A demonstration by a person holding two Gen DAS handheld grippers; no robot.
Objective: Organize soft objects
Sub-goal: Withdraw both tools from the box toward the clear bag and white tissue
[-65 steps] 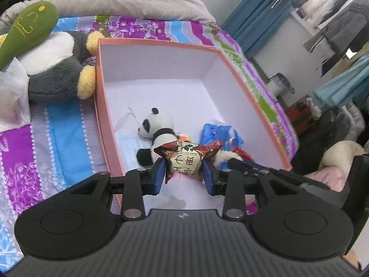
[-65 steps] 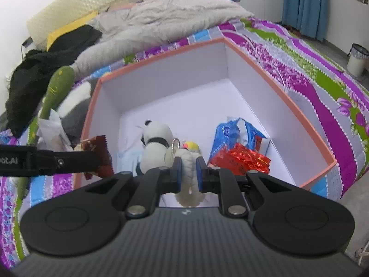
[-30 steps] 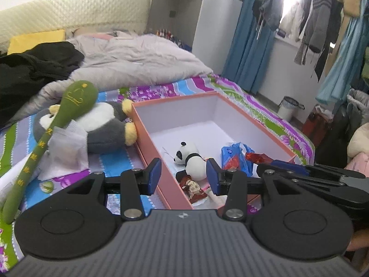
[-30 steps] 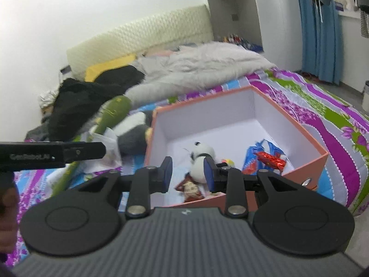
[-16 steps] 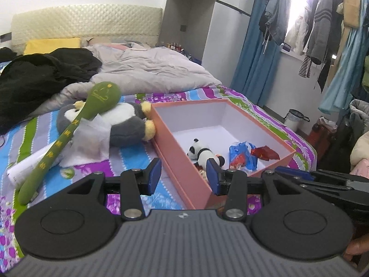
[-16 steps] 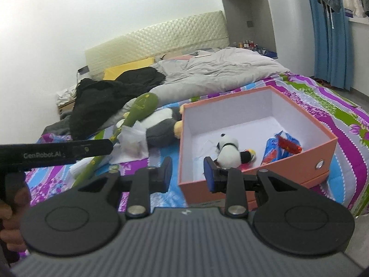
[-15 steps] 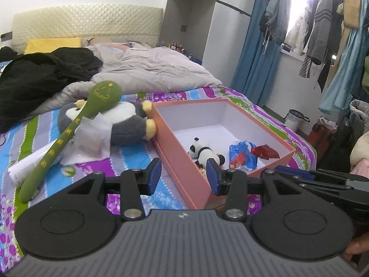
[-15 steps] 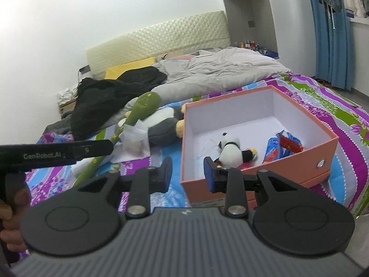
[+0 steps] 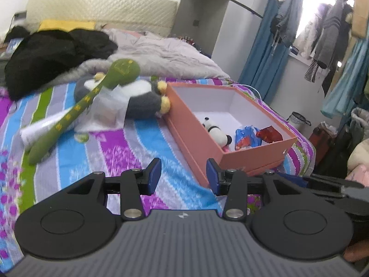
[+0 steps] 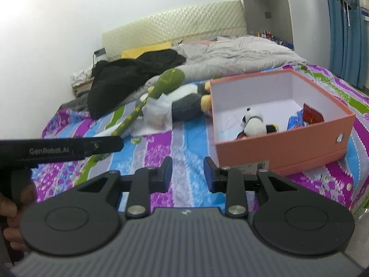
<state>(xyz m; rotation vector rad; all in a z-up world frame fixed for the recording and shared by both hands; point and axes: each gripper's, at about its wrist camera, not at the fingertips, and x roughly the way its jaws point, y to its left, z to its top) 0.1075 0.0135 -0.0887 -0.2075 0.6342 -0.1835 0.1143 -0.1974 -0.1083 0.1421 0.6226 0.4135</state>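
Both grippers, left gripper (image 9: 183, 173) and right gripper (image 10: 185, 172), are open and empty; next, grab the penguin toy (image 9: 138, 99) gently by its soft middle.

The room was evenly lit by soft daylight. In the left wrist view the window (image 9: 322, 7) was blown out to white glare behind the hanging clothes. Both views bent outward at the edges and darkened in the corners. Motion blur smeared the striped bedspread (image 9: 120, 147) left of the box (image 9: 251, 154). Shadows were faint and diffuse.
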